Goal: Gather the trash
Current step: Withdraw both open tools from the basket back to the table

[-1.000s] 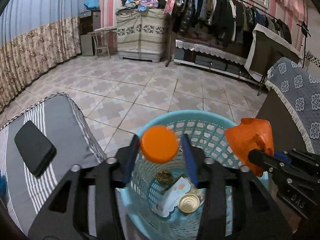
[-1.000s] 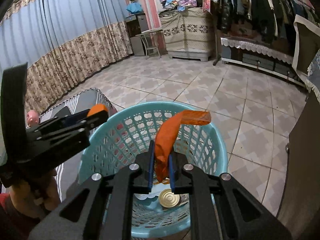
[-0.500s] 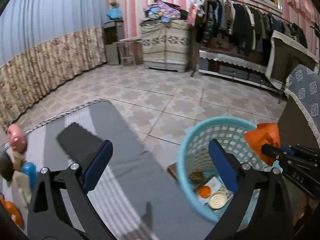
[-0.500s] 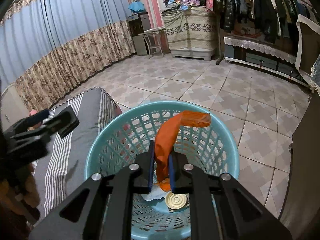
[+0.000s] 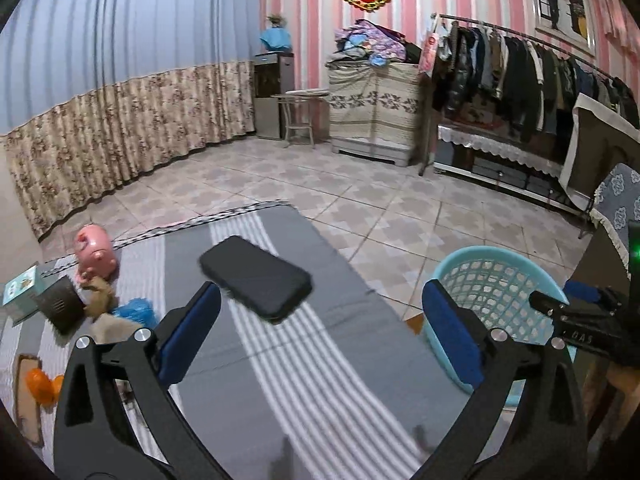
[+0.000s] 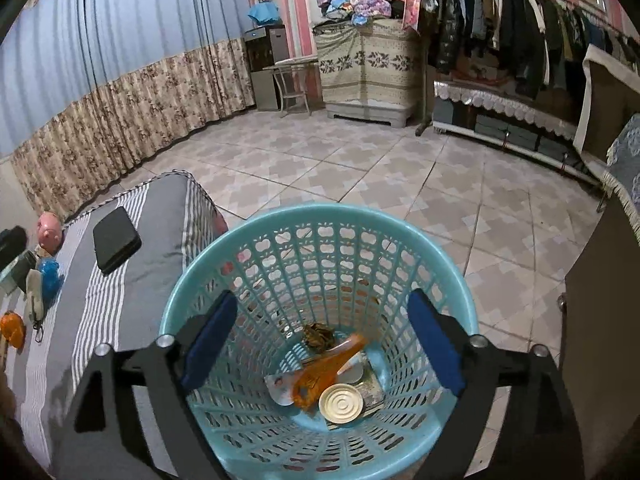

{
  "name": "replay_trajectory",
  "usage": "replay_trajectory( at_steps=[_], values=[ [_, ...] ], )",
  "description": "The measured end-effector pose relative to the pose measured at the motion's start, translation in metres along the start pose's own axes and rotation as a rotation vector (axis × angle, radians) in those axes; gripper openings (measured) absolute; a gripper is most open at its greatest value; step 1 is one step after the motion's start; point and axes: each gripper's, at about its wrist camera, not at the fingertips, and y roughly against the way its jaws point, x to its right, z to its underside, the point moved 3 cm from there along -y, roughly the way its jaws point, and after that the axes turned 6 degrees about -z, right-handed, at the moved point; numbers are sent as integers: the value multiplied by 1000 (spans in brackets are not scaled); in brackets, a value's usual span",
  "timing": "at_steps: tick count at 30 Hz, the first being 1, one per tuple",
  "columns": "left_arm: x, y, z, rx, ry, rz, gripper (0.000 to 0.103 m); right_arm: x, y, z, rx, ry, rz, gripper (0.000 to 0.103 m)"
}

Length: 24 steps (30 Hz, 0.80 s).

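A light blue mesh basket [image 6: 320, 212] stands on the tiled floor beside a grey striped mattress [image 5: 320, 380]. At its bottom lie an orange wrapper [image 6: 328, 372], a round tin lid [image 6: 341, 400], a brown crumpled scrap [image 6: 318, 336] and a white paper [image 6: 280, 388]. My right gripper [image 6: 322, 300] hangs over the basket's mouth, its jaws opening with nothing between them. My left gripper [image 5: 320, 296] is over the mattress, jaws opening and empty, just short of a black phone [image 5: 256, 280]. The basket [image 5: 496, 280] is to its right.
At the mattress's left end lie a pink piggy bank [image 5: 94, 252], a blue crumpled piece [image 5: 134, 312], orange items [image 5: 40, 388], a small box [image 5: 22, 286] and a dark block [image 5: 60, 306]. A dark cabinet [image 6: 600, 340] stands right of the basket. Open tiled floor lies beyond.
The left gripper let go of the orange cap over the basket, opened wide and swung left over the mattress. The right gripper opened and its orange wrapper dropped into the basket.
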Motion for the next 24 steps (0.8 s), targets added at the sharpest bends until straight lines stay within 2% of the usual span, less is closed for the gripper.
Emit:
replay_trajectory(
  at_steps=[11,18,24],
  values=[
    [-76,22,23,-15,76,-77,97,-32,17,2,59,72,15,94],
    [-132,35,49,-33,124,-143,97,-82,36,7,130,177,-12,94],
    [-178,51,75,-47,149,-203,97,-122,47,19,164,213,-64,97]
  ],
)
